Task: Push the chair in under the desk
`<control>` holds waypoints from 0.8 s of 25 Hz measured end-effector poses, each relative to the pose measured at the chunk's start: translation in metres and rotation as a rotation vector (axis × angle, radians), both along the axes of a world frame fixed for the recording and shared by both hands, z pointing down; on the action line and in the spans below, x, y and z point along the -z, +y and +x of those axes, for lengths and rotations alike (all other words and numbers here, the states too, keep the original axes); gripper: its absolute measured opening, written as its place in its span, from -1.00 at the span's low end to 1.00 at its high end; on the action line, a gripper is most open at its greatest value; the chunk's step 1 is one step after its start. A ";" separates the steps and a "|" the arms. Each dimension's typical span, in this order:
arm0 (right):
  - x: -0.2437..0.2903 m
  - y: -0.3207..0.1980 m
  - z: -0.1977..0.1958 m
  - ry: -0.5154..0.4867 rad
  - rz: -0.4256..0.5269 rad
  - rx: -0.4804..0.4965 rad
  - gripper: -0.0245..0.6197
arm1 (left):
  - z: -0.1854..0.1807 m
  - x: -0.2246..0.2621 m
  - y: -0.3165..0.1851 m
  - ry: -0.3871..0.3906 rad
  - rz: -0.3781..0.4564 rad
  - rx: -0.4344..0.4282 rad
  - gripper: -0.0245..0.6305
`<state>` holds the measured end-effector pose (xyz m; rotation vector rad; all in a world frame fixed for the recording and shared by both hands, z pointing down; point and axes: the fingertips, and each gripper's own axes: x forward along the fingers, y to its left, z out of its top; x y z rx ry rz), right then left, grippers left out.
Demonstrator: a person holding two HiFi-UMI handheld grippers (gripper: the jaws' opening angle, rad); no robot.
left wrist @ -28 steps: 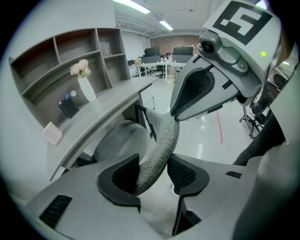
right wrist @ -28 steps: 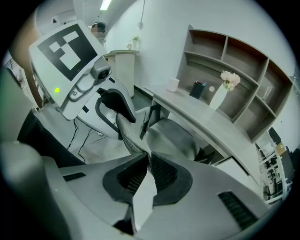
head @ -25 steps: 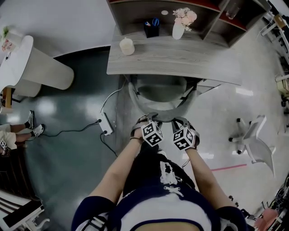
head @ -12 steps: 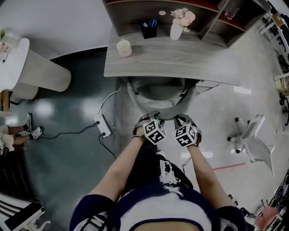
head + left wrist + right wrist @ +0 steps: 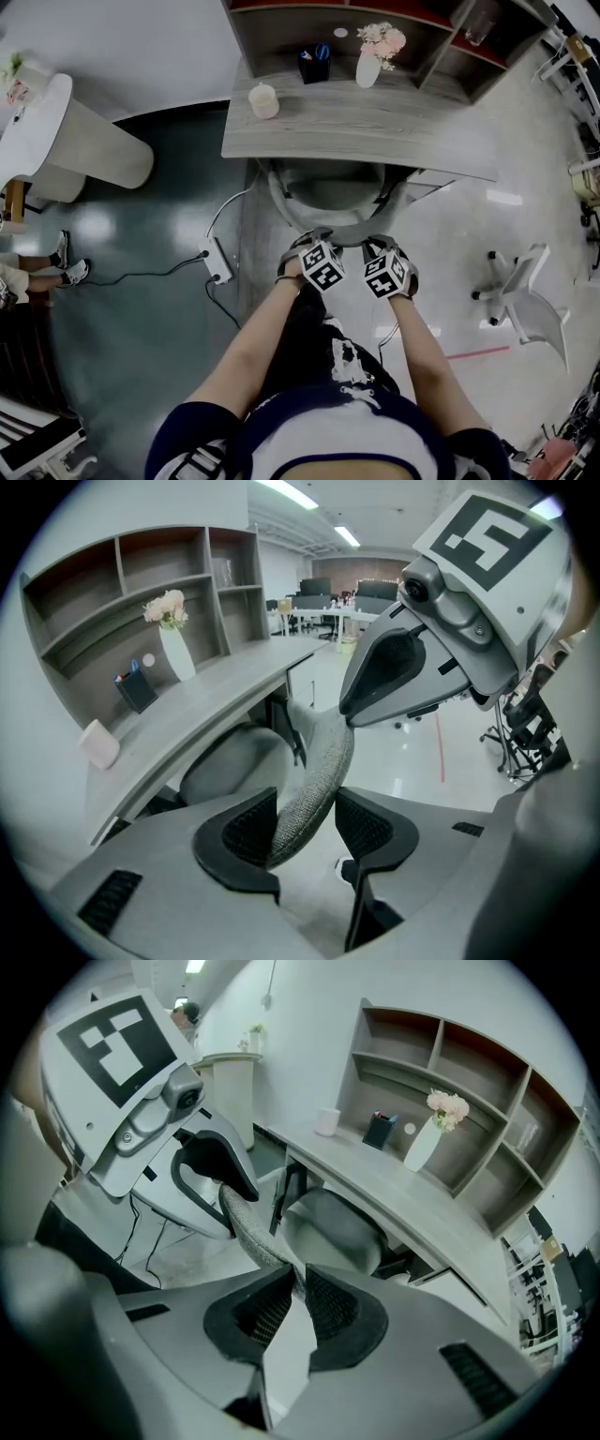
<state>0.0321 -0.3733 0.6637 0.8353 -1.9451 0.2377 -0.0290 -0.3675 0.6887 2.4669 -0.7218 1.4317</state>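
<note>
A grey office chair (image 5: 328,187) stands with its seat under the grey wooden desk (image 5: 394,127). Its curved fabric backrest rim (image 5: 342,234) faces me. My left gripper (image 5: 312,244) straddles the rim's left part. In the left gripper view the rim (image 5: 323,761) leans on one pad of this gripper (image 5: 305,810), with a gap at the other. These jaws have just opened slightly, with the rim between them. My right gripper (image 5: 380,246) is shut on the rim's right part. Its pads (image 5: 298,1290) pinch the fabric (image 5: 246,1225).
A power strip (image 5: 218,258) and its cable lie on the floor left of the chair. A white chair base (image 5: 525,291) stands at the right and a white round stand (image 5: 84,141) at the left. A vase (image 5: 368,64), a cup (image 5: 263,98) and a pen holder (image 5: 314,61) are on the desk.
Both grippers, still at the backrest rim, have edged slightly toward the desk. Nothing was taken up or let go.
</note>
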 end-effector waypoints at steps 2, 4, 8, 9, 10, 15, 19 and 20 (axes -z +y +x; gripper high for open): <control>0.008 0.001 0.005 -0.034 0.014 -0.054 -0.84 | -0.003 0.009 0.004 0.015 0.025 0.035 -0.33; 0.024 0.003 0.009 -0.103 0.052 -0.129 -0.84 | -0.010 0.024 0.008 0.058 0.057 0.093 -0.36; 0.066 0.010 0.007 -0.306 0.118 -0.214 -0.84 | -0.025 0.070 0.012 0.197 0.131 0.247 -0.49; 0.078 0.013 0.004 -0.359 0.133 -0.221 -0.84 | -0.027 0.083 0.013 0.229 0.156 0.278 -0.58; 0.089 0.016 0.001 -0.407 0.146 -0.226 -0.84 | -0.029 0.096 0.015 0.258 0.180 0.302 -0.63; 0.151 0.031 -0.014 -0.603 0.222 -0.236 -0.84 | -0.026 0.165 0.024 0.395 0.316 0.358 -0.84; 0.198 0.048 -0.026 -0.727 0.274 -0.215 -0.86 | -0.016 0.216 0.037 0.491 0.384 0.363 -0.90; 0.208 0.053 -0.027 -0.748 0.285 -0.209 -0.86 | -0.013 0.225 0.041 0.512 0.392 0.363 -0.90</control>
